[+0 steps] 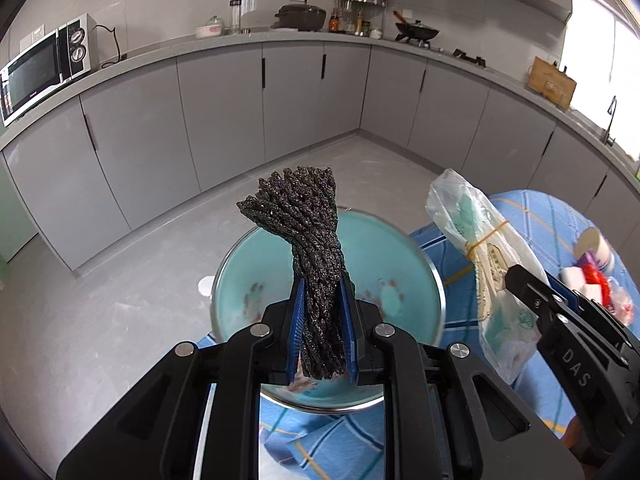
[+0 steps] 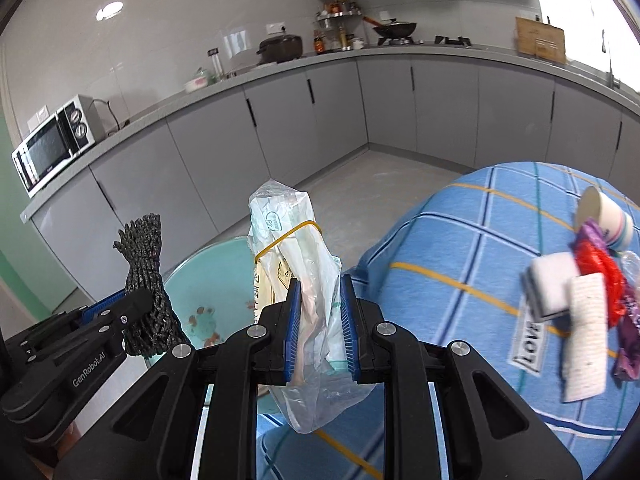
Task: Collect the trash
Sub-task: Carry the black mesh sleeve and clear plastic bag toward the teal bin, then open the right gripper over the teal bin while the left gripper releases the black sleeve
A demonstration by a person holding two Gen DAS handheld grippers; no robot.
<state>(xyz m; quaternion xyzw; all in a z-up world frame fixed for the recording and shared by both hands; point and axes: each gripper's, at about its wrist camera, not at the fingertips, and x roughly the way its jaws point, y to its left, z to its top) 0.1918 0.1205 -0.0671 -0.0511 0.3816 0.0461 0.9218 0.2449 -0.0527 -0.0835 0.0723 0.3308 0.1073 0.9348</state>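
Hovering over the bin [image 1: 240,264] — left tongs [image 1: 320,344] pinching black netting [image 1: 304,216] upright.

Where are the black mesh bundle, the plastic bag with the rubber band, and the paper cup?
black mesh bundle [image 1: 316,264], left wrist view, twisted middle.
plastic bag [image 2: 316,280], right wrist view, middle above the pads.
paper cup [image 2: 606,216], right wrist view, side wall.

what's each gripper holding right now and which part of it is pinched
The left gripper pinches the black mesh bundle at its lower end. The right gripper pinches the clear plastic bag around its lower half, below the yellow rubber band.
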